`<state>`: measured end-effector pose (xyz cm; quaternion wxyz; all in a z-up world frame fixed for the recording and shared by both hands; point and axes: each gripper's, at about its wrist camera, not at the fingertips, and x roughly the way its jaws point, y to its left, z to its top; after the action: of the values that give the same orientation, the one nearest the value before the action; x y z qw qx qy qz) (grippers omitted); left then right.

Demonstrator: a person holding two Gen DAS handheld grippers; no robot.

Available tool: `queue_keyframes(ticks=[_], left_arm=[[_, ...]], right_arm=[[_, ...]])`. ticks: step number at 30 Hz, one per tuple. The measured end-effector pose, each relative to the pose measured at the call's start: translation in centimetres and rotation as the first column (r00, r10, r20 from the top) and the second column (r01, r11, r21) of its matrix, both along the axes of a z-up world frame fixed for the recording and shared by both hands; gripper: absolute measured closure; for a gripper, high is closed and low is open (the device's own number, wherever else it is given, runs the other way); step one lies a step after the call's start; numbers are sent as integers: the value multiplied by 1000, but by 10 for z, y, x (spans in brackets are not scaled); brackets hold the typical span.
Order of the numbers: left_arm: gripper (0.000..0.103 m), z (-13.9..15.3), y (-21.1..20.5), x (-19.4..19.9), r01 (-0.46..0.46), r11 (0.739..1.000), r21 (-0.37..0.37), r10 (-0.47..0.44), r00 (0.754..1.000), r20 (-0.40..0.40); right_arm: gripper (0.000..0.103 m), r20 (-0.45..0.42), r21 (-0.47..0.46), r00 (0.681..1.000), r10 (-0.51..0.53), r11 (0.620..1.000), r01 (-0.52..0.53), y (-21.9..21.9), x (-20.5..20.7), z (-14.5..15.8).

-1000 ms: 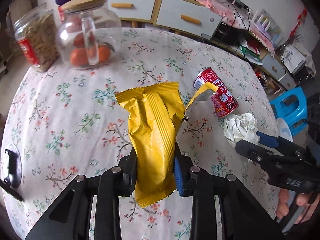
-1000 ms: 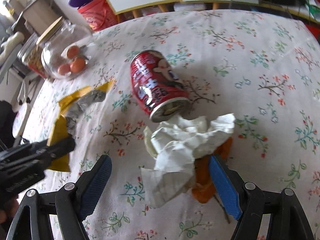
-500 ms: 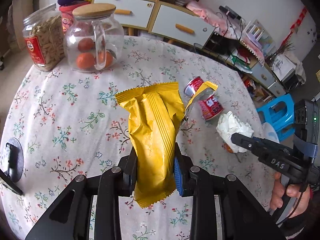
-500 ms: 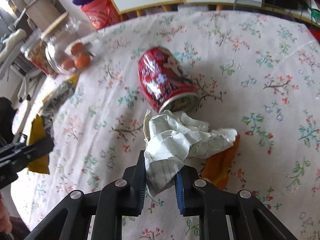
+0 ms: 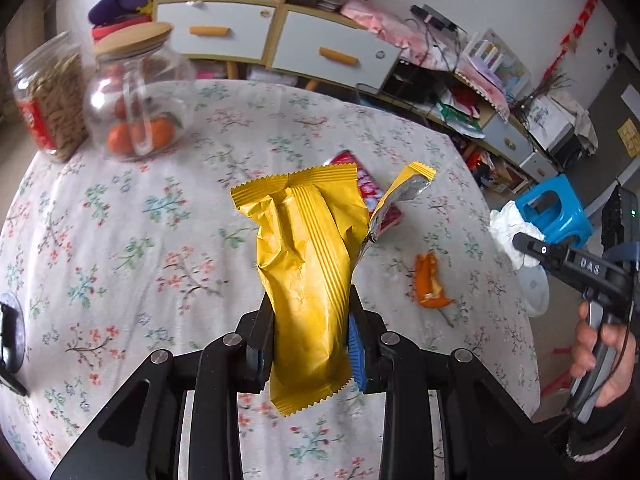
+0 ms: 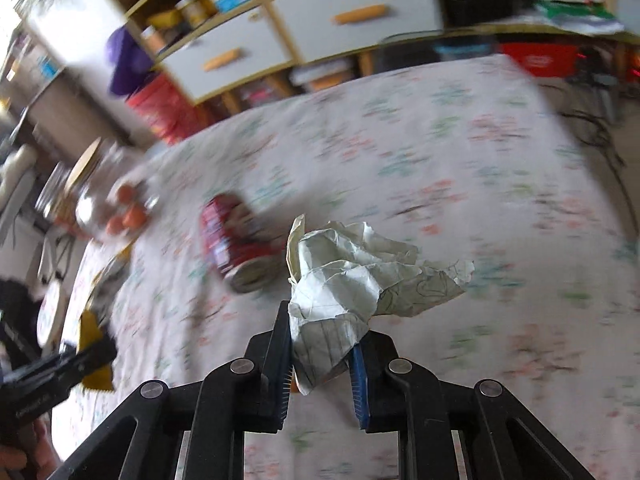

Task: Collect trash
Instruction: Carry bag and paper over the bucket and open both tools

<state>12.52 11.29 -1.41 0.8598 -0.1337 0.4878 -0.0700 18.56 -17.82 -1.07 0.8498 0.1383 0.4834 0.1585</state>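
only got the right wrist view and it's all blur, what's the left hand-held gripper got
Observer: The left hand-held gripper is shut on a yellow wrapper, held up off the table.
Operator: ok, any other trash lying there that i can't make out
Observer: An orange peel lies on the cloth, to the right of the can in the left wrist view and apart from it.
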Motion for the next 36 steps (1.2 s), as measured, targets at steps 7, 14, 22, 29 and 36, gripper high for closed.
queue_keyframes(ticks=[7,14,22,29,36], left_arm=[[71,10,-44,7,75,997,-13,-74,997,25],[71,10,-93,16,164,986,14,-165,986,18],[71,3,-156,35,258,966,-4,-258,966,-12],[71,-4,-227,49,356,934,-5,-356,934,-25],[70,-15,-298,57,449,893,-18,-449,893,-39]], right_arm=[[81,-13,-3,983,-183,983,183,-83,0,4],[81,-29,-42,942,-334,942,333,-160,-12,3],[78,-61,-65,901,-430,902,427,-219,-27,-7],[73,-80,-21,875,-478,878,478,-251,-36,-13],[35,-119,10,844,-524,849,528,-280,-52,-11]])
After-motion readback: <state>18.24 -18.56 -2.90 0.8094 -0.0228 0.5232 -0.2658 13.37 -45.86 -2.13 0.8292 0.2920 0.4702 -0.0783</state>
